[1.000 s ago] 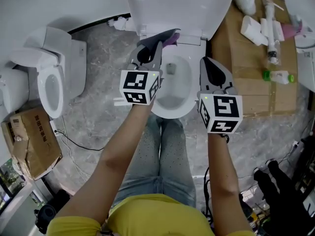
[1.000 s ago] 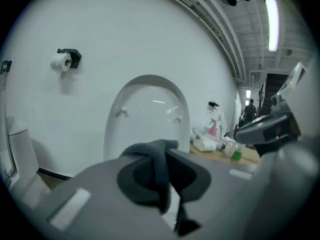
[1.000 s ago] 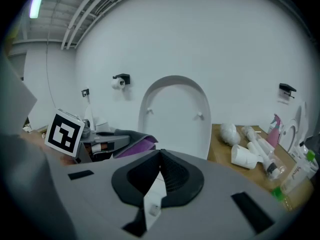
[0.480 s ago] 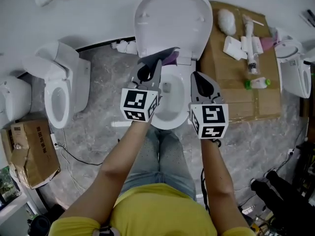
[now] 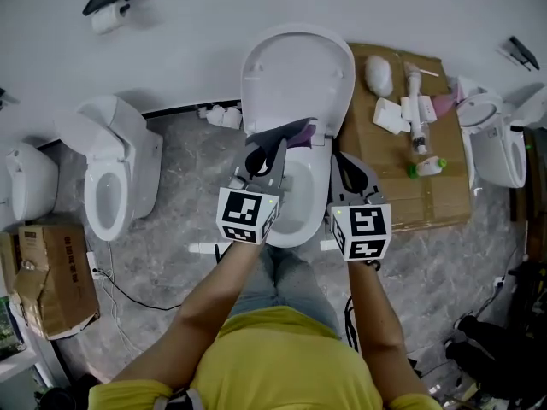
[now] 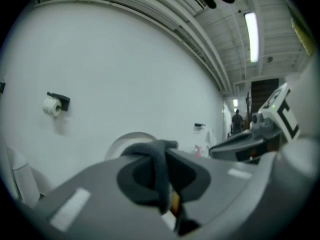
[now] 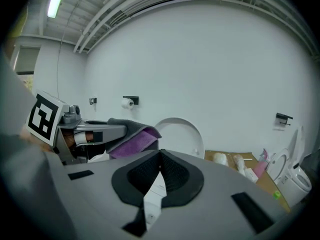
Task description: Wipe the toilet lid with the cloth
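Note:
The white toilet lid (image 5: 295, 71) stands raised against the wall above the open bowl (image 5: 295, 199). My left gripper (image 5: 272, 146) hovers over the back of the bowl, shut on a grey and purple cloth (image 5: 293, 132). In the left gripper view the cloth (image 6: 156, 166) runs as a grey fold between the jaws, and the lid (image 6: 131, 138) shows behind it. My right gripper (image 5: 344, 161) hangs to the right over the bowl's rim, shut and holding nothing. The right gripper view shows its pads (image 7: 172, 176) meeting, with the lid (image 7: 181, 134) ahead and the cloth (image 7: 134, 140) at the left.
A second toilet (image 5: 111, 186) and a third (image 5: 30, 182) stand to the left. A flat cardboard sheet (image 5: 427, 199) to the right carries bottles and brushes. Another toilet (image 5: 491, 139) is at far right, a cardboard box (image 5: 47, 272) at lower left, and a paper-roll holder (image 5: 107, 11) on the wall.
Both grippers have risen together, the left still gripping the cloth. The view has pulled back, so the toilet looks smaller and more of the wall shows.

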{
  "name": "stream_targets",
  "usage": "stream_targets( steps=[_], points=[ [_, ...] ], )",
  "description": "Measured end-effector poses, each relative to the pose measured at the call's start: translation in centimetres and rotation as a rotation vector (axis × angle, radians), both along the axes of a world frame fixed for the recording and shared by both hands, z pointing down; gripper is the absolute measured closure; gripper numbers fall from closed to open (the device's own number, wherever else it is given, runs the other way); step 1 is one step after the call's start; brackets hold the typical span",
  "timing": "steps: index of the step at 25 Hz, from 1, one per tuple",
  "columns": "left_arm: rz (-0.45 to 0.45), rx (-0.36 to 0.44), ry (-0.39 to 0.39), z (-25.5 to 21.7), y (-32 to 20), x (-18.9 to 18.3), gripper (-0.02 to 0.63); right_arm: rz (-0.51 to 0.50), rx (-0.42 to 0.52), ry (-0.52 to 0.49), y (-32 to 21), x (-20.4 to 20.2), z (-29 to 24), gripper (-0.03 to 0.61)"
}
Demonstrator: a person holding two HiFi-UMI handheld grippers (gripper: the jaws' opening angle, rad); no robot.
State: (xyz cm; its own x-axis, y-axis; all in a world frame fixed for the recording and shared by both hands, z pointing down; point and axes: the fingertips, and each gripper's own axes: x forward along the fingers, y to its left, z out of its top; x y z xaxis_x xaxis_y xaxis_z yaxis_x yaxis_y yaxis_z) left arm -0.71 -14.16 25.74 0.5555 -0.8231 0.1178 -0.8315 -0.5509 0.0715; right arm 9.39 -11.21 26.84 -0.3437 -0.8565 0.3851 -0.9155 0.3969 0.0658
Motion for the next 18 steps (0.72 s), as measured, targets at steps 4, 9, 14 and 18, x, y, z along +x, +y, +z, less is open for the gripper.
stream_targets(
  steps=[4, 9, 14, 18],
  points=[
    [-0.003, 0.035, 0.023, -2.5, 1.0, -0.2, 0.595, -0.029, 0.035, 0.017, 0.6, 0.0, -2.1, 0.563],
    [-0.013, 0.056, 0.055, -4.7, 1.7, -0.9, 0.595, -0.052, 0.049, -0.001, 1.4, -0.1, -3.9, 0.563],
    [-0.018, 0.077, 0.06, -6.2, 1.8, -1.8, 0.595, -0.094, 0.081, 0.013, 1.8, -1.2, -5.3, 0.562],
    [-0.015, 0.103, 0.052, -7.3, 1.8, -2.0, 0.595, -0.109, 0.09, 0.015, 1.7, -1.7, -5.8, 0.563]
  ],
)
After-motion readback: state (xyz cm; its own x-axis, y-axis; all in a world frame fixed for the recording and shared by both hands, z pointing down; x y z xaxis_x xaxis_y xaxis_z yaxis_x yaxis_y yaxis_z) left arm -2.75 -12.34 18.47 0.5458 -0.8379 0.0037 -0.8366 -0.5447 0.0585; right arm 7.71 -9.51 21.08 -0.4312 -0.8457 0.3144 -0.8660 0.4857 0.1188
